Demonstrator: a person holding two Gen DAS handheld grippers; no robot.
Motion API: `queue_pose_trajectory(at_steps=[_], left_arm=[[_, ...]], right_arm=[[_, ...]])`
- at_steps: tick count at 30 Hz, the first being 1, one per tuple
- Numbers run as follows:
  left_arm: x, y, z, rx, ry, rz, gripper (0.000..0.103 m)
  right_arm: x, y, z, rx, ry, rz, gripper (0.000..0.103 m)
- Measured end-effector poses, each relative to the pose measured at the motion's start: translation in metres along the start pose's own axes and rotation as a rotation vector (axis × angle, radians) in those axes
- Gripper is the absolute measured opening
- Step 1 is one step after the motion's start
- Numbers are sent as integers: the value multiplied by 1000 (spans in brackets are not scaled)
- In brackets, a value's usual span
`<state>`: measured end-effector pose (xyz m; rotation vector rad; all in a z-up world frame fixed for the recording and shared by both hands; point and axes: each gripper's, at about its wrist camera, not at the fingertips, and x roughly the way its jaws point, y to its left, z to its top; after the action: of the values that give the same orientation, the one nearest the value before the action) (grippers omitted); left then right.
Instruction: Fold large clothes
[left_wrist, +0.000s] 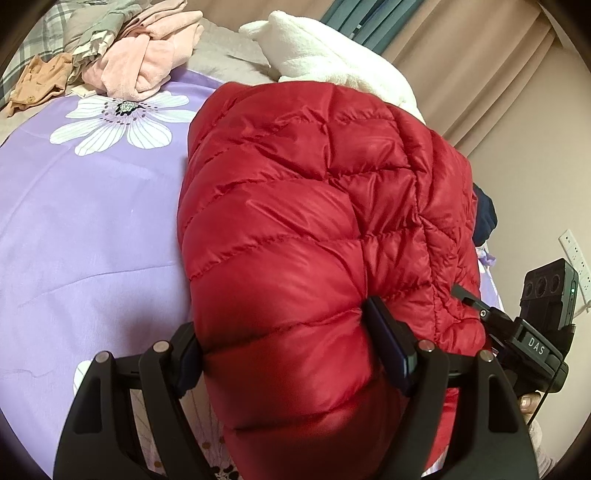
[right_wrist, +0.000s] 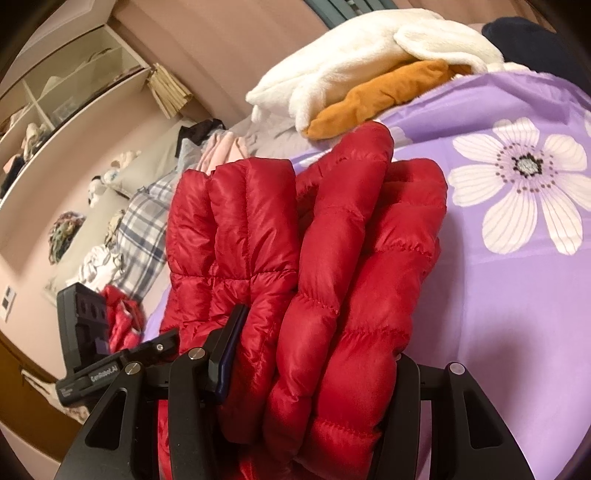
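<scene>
The red puffer jacket (left_wrist: 314, 221) is bunched into a thick bundle over the purple flowered bedspread (left_wrist: 74, 229), its length running straight ahead from both tongs. The left gripper (left_wrist: 291, 350) is clamped on one near end, the right gripper (right_wrist: 314, 369) on stacked layers (several folds thick). Neither hand is nearer; they share the near edge.

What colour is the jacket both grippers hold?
Red, quilted puffer jacket; clearest in the left wrist view.
</scene>
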<state>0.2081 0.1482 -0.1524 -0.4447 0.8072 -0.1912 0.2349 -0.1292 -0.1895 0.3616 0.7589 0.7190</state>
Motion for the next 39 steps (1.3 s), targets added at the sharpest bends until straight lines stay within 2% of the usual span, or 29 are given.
queue_pose_trajectory(at_steps=[17,31,39], left_arm=[[-3,-14,-5,58,15,91,81],[-6,-19,-8,82,20,158,82],[-7,-21,-8,87,19,170,82]], right_arm=[[4,-19,-4,93,46,-20,52],[6,-19,-2,89,65,-49,57],[6,-18,0,87,70,-57,59]])
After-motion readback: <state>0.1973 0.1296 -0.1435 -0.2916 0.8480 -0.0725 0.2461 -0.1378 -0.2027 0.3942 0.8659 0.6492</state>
